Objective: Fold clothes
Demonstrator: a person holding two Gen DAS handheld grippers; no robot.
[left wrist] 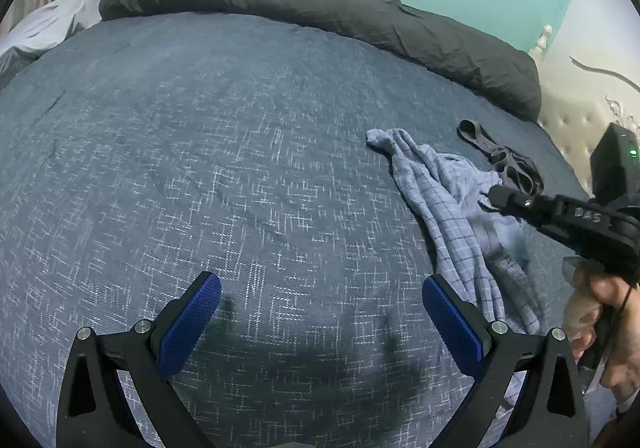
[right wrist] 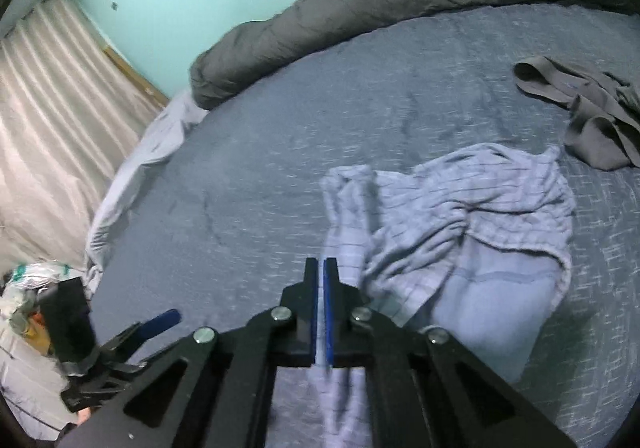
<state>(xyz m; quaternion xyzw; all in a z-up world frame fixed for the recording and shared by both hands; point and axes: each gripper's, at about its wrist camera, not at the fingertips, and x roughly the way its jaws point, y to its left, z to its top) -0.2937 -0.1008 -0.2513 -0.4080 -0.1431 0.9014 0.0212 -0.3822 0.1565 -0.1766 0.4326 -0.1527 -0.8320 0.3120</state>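
Observation:
A crumpled light blue checked garment (left wrist: 452,208) lies on the blue bedspread (left wrist: 240,152) at the right; it fills the middle of the right wrist view (right wrist: 460,216). My left gripper (left wrist: 320,308) is open and empty, just above bare bedspread left of the garment. My right gripper (right wrist: 321,276) is shut, its pads together just above the garment's left side; no cloth shows between them. In the left wrist view the right gripper (left wrist: 496,194) reaches in from the right over the garment. The left gripper's blue pad (right wrist: 160,322) shows at the lower left of the right wrist view.
A dark grey garment (right wrist: 592,112) lies beyond the blue one, also in the left wrist view (left wrist: 504,164). A rolled dark grey duvet (left wrist: 320,12) lines the far side by the teal wall. A pale sheet (right wrist: 132,176) hangs at the bed's left edge near curtains (right wrist: 52,96).

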